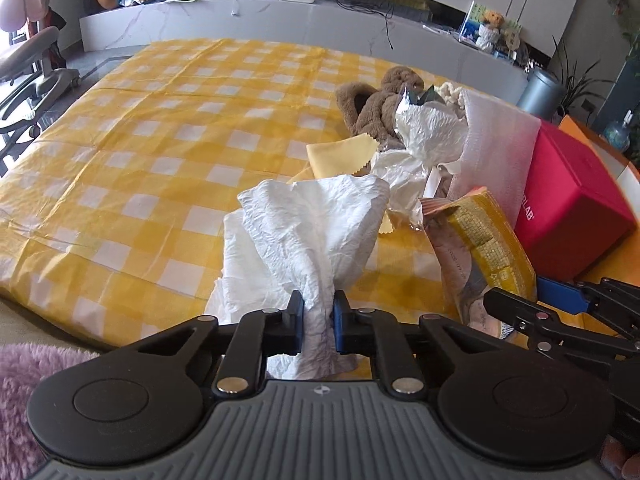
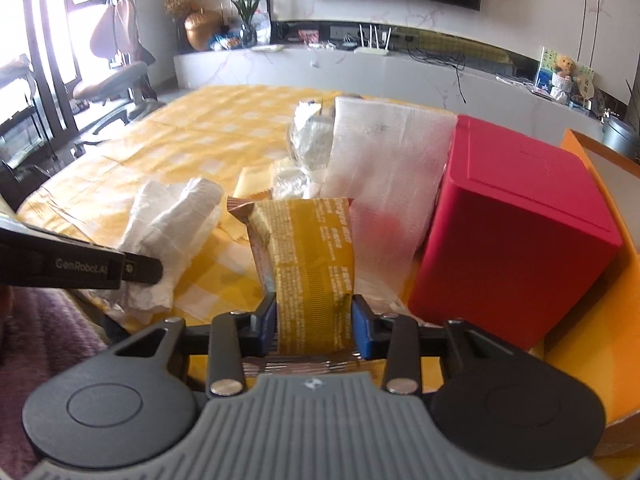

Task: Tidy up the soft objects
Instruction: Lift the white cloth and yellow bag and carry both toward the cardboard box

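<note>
My left gripper (image 1: 318, 316) is shut on a crumpled white tissue (image 1: 312, 232) and holds it above the yellow checked tablecloth (image 1: 160, 140). The tissue also shows in the right wrist view (image 2: 172, 220). My right gripper (image 2: 314, 320) is shut on a yellow snack wrapper (image 2: 312, 256), which stands up between the pads; it shows in the left wrist view (image 1: 484, 248) too. Beyond lie a brown plush toy (image 1: 376, 108), a yellow cloth (image 1: 340, 156), crumpled white plastic (image 1: 424, 136) and a white foam sheet (image 1: 496, 144).
A red box (image 2: 516, 220) stands at the right inside an orange tray (image 2: 600, 320). A purple fluffy fabric (image 1: 20, 380) lies at the near left. A marble TV bench (image 1: 280, 16) runs along the back, and a chair (image 1: 28, 64) stands at the far left.
</note>
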